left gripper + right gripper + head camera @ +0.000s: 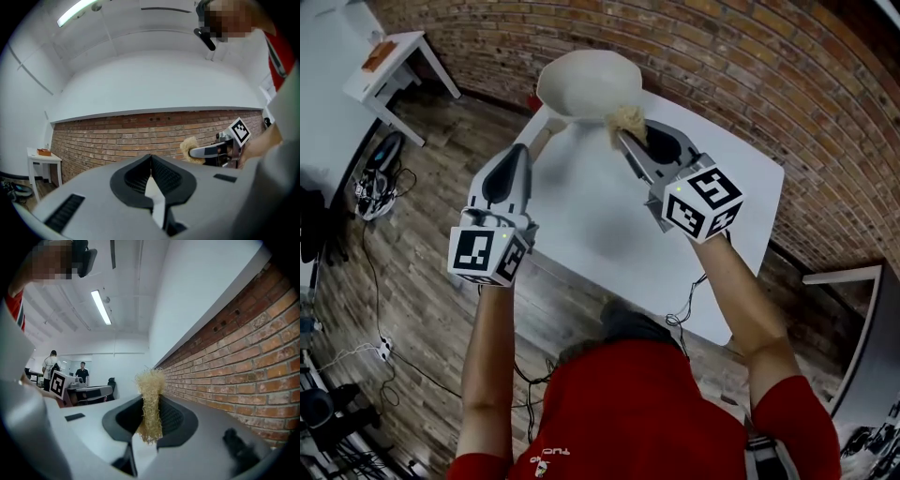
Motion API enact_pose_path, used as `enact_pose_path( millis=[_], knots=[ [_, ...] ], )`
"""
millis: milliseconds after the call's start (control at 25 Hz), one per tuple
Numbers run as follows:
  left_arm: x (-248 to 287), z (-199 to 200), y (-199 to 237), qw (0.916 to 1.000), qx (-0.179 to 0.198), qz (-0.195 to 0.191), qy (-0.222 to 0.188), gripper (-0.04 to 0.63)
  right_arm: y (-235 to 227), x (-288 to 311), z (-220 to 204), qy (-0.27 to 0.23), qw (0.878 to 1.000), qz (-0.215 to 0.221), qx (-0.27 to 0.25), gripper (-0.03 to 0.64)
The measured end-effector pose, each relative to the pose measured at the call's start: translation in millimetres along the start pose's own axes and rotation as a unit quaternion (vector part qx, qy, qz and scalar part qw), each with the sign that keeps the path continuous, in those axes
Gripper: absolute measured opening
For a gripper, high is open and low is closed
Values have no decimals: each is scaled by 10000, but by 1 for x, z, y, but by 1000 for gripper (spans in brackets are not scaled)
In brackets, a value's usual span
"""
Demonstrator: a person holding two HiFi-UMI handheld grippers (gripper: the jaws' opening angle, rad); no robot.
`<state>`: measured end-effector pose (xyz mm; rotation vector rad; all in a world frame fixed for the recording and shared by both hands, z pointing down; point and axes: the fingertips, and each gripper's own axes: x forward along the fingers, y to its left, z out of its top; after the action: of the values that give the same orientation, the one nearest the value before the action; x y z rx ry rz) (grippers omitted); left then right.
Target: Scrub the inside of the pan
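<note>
- Straw-coloured scrubber (151, 385), soft and springy, is pinched in the right gripper (626, 139).
- Left gripper (151, 164) is closed on nothing; the rigid, probably slick pan (586, 82) is best gripped by its handle (544, 133).

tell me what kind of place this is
Probably a lab or studio workspace, not a kitchen: bare brick wall, plain white table, cables strewn on the wood floor.

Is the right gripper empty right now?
No, the right gripper is shut on a straw-coloured scrubber that sticks up from between its jaws.
</note>
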<state>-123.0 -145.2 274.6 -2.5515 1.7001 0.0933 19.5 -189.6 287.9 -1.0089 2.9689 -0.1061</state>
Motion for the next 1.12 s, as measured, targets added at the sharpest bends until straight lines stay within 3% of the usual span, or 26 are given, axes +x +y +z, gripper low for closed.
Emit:
enact_pose_path(
  millis=[240, 680, 1120],
  knots=[
    [61, -5, 20, 9998, 170, -48, 102, 14, -48, 48, 6, 97, 9999, 11, -78, 87],
    [130, -33, 75, 9990, 134, -259, 343, 14, -72, 135, 3, 395, 9986, 8, -350, 87],
    [203, -70, 136, 9933, 281, -918, 637, 14, -99, 232, -31, 1475, 9871, -156, -596, 87]
  ],
)
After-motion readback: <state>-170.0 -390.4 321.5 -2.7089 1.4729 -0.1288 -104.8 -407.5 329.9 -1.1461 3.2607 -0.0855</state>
